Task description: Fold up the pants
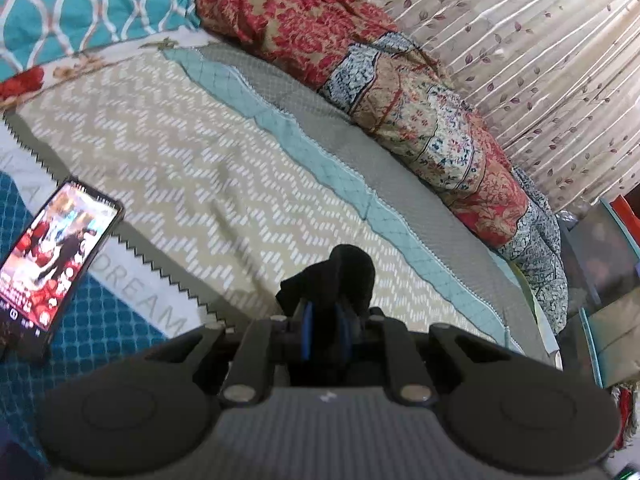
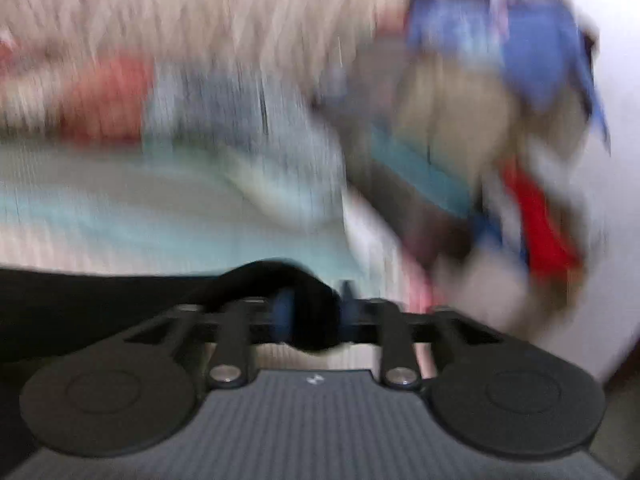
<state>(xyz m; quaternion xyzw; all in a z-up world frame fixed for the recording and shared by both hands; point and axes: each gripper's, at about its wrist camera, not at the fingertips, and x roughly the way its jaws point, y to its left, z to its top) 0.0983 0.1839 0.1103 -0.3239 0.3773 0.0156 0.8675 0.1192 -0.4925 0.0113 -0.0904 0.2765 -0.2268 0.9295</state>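
A: What is the biggest thing in the left wrist view?

B: The bed cover point(image 1: 168, 152), beige with a white zigzag pattern. It fills the middle of the view, and a light teal quilted band point(image 1: 304, 136) runs along its far side. Behind the band lies a long red and floral blanket point(image 1: 400, 72), rolled up beside the curtain point(image 1: 540, 48) with small leaves.

A: And on the left?

B: A teal pillow point(image 1: 80, 4) at the top corner. Lower down a phone point(image 1: 56, 264) lies on the bed with its screen lit.

A: Where are the pants?

B: The pants point(image 1: 344, 276) are black. A bunch of the fabric stands up between the fingers of the left gripper point(image 1: 326, 332), above the cover. The blue pads are close together, pressing on the cloth.

A: And the right side?

B: The right wrist view is very blurred. The black pants point(image 2: 80, 300) stretch from the left edge to the right gripper point(image 2: 314, 314), and a fold of them sits between its fingers, which are nearly together around it. Behind I can tell only a pile of mixed clothes point(image 2: 500, 100) at the right.
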